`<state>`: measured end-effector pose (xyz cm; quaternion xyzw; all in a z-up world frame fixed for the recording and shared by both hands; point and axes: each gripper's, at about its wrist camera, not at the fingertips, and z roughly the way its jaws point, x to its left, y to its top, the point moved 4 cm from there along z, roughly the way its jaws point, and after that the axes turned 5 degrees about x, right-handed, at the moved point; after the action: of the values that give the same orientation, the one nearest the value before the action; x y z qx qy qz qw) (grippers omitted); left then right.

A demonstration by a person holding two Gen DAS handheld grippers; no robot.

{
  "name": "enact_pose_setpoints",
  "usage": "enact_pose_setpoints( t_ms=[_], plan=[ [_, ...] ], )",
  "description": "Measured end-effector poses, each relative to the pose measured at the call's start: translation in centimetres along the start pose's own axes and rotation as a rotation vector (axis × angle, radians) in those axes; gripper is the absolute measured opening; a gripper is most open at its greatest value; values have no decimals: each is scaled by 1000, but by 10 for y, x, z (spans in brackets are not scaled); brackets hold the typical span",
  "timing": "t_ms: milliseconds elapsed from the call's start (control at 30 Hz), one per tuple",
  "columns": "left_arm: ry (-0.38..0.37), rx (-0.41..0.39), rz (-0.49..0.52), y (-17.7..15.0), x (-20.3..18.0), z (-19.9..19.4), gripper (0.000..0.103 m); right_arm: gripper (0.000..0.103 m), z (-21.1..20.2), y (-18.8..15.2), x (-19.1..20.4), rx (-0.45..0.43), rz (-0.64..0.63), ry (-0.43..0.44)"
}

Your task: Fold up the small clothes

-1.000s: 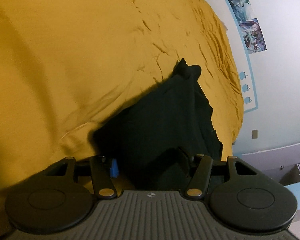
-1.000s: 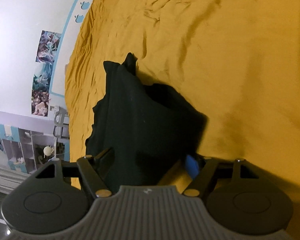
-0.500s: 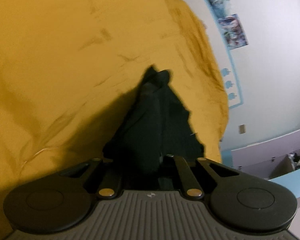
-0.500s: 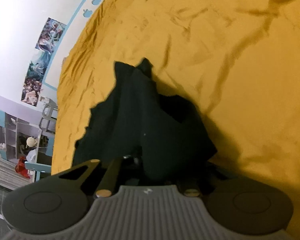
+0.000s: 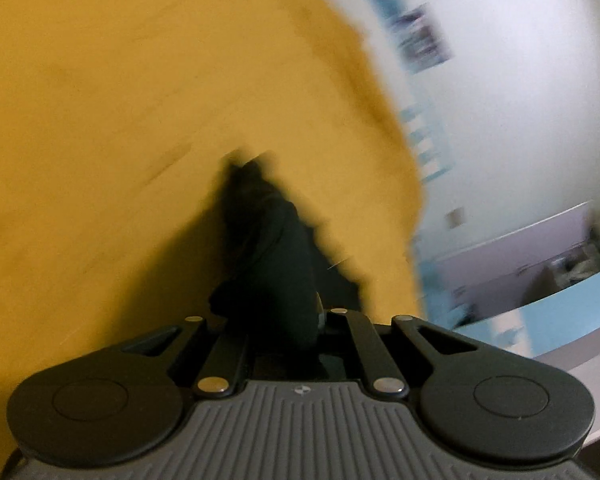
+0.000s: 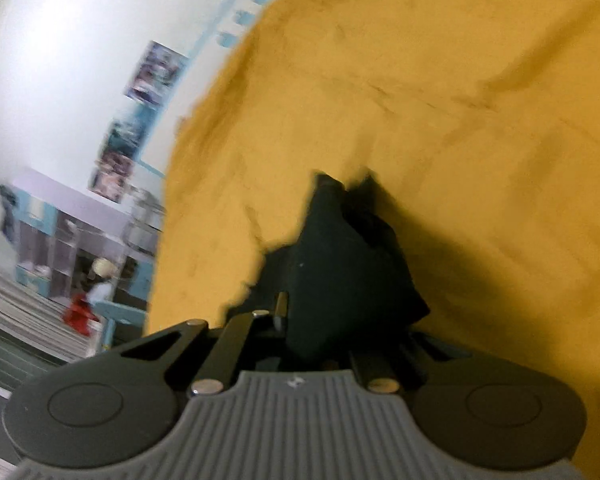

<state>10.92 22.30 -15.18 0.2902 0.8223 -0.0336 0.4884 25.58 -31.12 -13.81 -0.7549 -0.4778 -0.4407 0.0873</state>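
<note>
Garment: a small black garment (image 5: 272, 264), bunched and blurred, hangs from both tools above a yellow bedspread (image 5: 120, 120); its far tip points away from the cameras and its near edge runs down into the tool mouths. In the right wrist view the same garment (image 6: 340, 264) shows a jagged left edge and a folded lump on its right side.
Left tool: the left tool (image 5: 278, 332) is pinching the near edge of the garment, jaws drawn together with the cloth between them; the fingertips are buried in black fabric.
Right tool: the right tool (image 6: 320, 340) is likewise pressed together on the garment's near edge; a thin pale strip of one finger shows at the cloth's left margin.
In the way: the garment itself covers the tips of both tools and casts a dark shadow on the bedspread beside it.
Surface: a bed with the yellow bedspread (image 6: 460, 120), creased, filling most of both views.
Room: white wall (image 5: 520, 60) with blurred posters (image 6: 156, 72) and a pale blue border; lilac shelving (image 6: 72, 232) with small objects at the left of the right wrist view; a lilac and blue cabinet (image 5: 540, 248) at the right of the left wrist view.
</note>
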Motion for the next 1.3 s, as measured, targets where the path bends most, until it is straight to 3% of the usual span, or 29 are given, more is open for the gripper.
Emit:
enact_pose_setpoints(
  t_ms=[33,67,100,167,200,267,333,400,500,600,700,867,1000,1300],
  plan=[
    [56,38,-23,-9,20,2,10,3,1,-9,-18,15,27,-34],
    [95,57,-54,-15,36,1,13,13,2,-17,-36,28,54,-67],
    [61,56,-93,-19,51,-4,14,17,0,-21,-50,27,70,-92],
    [21,42,-149,-18,60,-25,18,17,-14,-23,-65,22,75,-43],
    [33,32,-135,-15,58,-38,20,22,-26,-20,-66,13,60,-54],
    [94,14,-66,-5,47,-60,32,47,-51,-11,-62,-46,7,-116],
    [177,-44,81,11,23,-76,32,57,-74,3,-47,-143,-106,-184],
    [198,-82,213,25,-5,-73,32,57,-80,18,-21,-201,-279,-222],
    [168,-112,377,51,-45,-45,32,57,-59,37,24,-247,-473,-259],
    [196,-119,498,74,-75,4,36,57,-13,50,58,-238,-654,-273],
    [245,-106,548,90,-86,54,37,56,48,64,77,-209,-807,-312],
    [340,-44,560,96,-71,100,38,57,124,85,74,-135,-843,-333],
    [356,13,568,99,-62,120,46,57,169,104,72,-103,-823,-349],
    [398,53,669,104,-61,153,43,57,188,101,63,-62,-800,-323]
  ],
)
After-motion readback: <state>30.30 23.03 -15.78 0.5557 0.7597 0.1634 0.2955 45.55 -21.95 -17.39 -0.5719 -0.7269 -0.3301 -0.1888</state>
